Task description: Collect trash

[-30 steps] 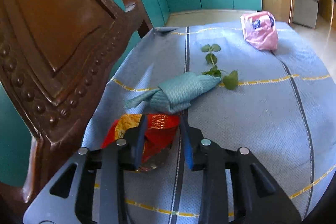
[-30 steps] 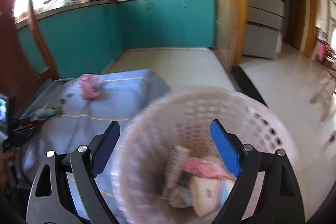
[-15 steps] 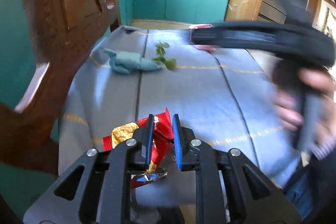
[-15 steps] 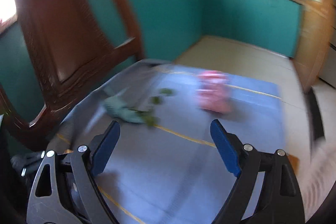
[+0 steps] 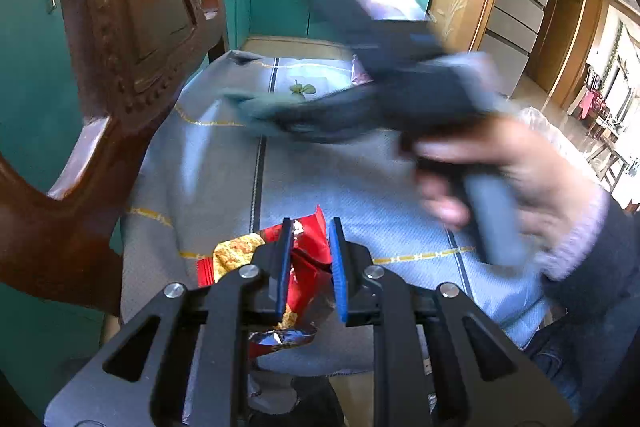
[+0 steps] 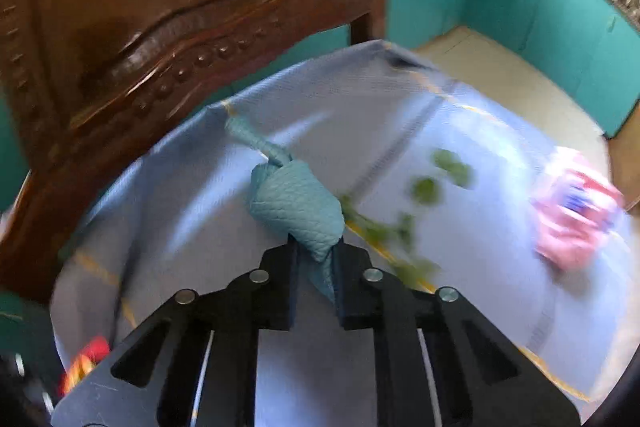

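Right tool, right wrist view: jaws drawn in tight on the near tail of the knotted teal cloth. The bulk of the knot sits just beyond the tips at 12 o'clock, and its thin far tail trails off toward 11 o'clock, so the long axis runs almost straight away from the tool along the blue-covered desk. Judgement: the hold is on one end only, so the knot should hang below the tips when raised. Green leaf scraps lie just beside the knot at 2 o'clock; the pink packet lies well apart at 3 o'clock. Left tool is narrow, clamped on the red snack wrapper at the near desk edge.
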A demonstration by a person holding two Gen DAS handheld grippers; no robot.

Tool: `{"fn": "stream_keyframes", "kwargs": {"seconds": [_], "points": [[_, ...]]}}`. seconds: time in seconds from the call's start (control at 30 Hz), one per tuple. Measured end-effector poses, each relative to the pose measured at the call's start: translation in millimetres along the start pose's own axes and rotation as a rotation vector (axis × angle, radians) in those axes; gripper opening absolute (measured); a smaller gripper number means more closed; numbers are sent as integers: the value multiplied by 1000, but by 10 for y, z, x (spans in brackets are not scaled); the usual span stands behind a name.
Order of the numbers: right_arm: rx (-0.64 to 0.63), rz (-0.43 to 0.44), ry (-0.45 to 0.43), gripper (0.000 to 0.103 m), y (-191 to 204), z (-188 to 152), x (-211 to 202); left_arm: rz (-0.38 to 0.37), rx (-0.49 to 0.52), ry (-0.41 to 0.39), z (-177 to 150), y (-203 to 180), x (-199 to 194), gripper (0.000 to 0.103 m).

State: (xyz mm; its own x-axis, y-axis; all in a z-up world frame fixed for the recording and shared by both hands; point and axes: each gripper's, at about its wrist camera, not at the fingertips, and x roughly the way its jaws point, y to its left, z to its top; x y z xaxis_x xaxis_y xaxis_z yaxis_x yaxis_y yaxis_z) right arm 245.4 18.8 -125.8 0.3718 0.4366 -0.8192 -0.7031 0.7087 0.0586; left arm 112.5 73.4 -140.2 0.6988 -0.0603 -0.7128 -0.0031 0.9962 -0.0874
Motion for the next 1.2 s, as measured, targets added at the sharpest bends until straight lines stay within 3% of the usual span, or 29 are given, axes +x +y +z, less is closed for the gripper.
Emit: {"fn": "stream_keyframes", "kwargs": {"seconds": [0.2, 0.4, 0.67, 0.9, 1.2], "points": [[148, -94, -45, 15, -634, -802, -930, 4, 31, 5, 25, -218, 95, 20], [327, -222, -4, 15, -1024, -1415, -1049, 41, 91, 36, 38, -527, 272, 21], [307, -187, -11, 19, -923, -1461, -991, 78, 113, 54, 23, -711, 387, 28], [241, -160, -40, 39, -699, -1337, -950, 94, 107, 34, 28, -687, 316, 57], [269, -166, -105, 41, -759, -1302, -1136, 117, 85, 59, -11, -575, 355, 66]]}}
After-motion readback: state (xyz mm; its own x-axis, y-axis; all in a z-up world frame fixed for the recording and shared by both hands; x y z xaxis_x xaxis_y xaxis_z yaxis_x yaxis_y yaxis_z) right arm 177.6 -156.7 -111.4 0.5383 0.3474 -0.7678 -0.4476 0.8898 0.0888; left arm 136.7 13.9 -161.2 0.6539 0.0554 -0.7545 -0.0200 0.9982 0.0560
